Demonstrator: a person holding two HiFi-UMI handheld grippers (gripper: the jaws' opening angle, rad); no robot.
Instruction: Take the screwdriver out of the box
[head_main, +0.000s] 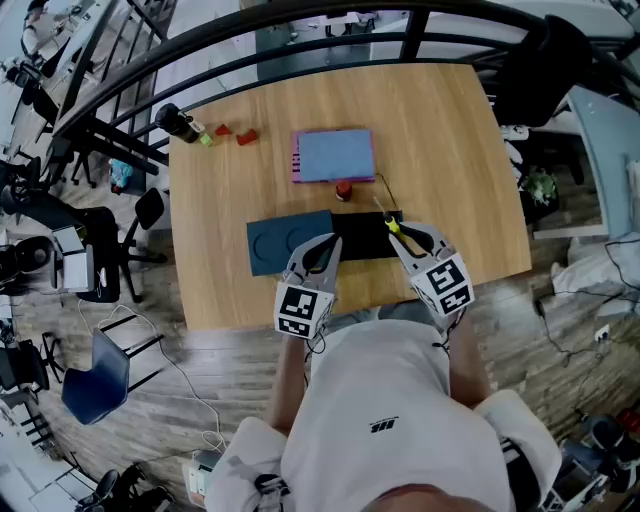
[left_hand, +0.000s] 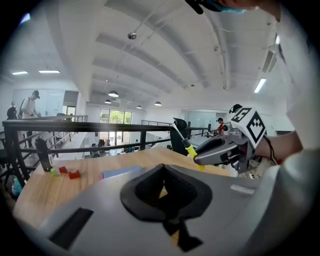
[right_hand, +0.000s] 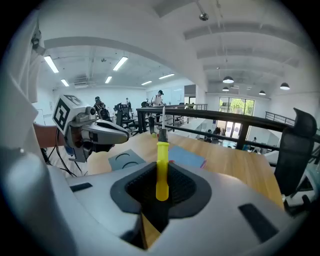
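In the head view an open black box (head_main: 358, 244) lies near the table's front edge, its dark blue lid (head_main: 283, 241) beside it on the left. My right gripper (head_main: 400, 232) hangs over the box's right end, shut on a yellow-handled screwdriver (head_main: 392, 225). In the right gripper view the screwdriver (right_hand: 161, 170) stands upright between the pads, shaft pointing away. The left gripper view shows the screwdriver (left_hand: 189, 148) held clear of the table. My left gripper (head_main: 318, 243) hovers over the box's left part, open, nothing between its jaws.
A blue pad (head_main: 333, 155) with a pink edge lies mid-table, a small red thing (head_main: 343, 190) just in front of it. At the far left corner stand a black bottle (head_main: 178, 122), a green block (head_main: 206, 140) and red blocks (head_main: 246, 137). A black railing (head_main: 300, 45) runs behind the table.
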